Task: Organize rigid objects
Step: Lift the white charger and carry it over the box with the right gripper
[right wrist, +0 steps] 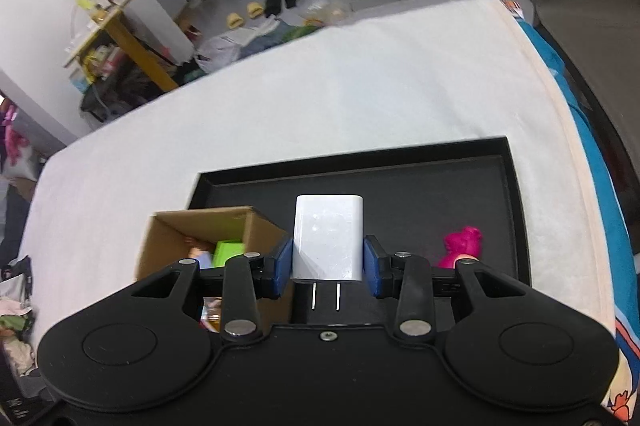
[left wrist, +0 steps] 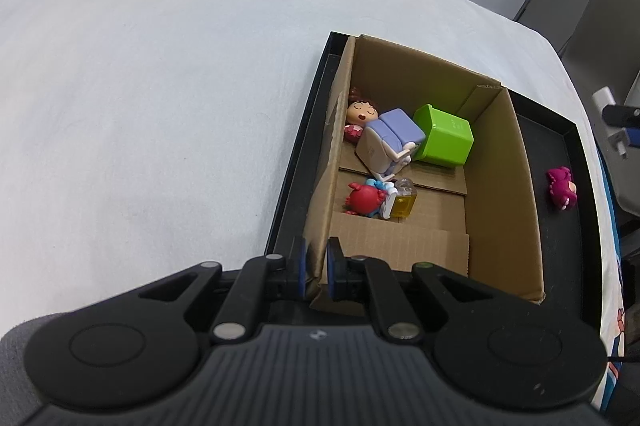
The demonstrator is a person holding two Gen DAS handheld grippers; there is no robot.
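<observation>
One cardboard box (left wrist: 500, 194) sits in one black tray (left wrist: 560, 162) by the bed's (left wrist: 160, 106) right edge. Left tongs (left wrist: 316, 266) pinch its near wall; right tongs (right wrist: 328, 262) pinch one white charger (right wrist: 328, 238). One magenta toy (left wrist: 561, 188) lies beside the box.

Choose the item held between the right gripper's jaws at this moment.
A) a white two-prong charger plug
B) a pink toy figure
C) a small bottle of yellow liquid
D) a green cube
A: in the right wrist view the right gripper has its jaws closed on the sides of the white charger plug, prongs pointing back toward the camera, above the black tray.
</observation>
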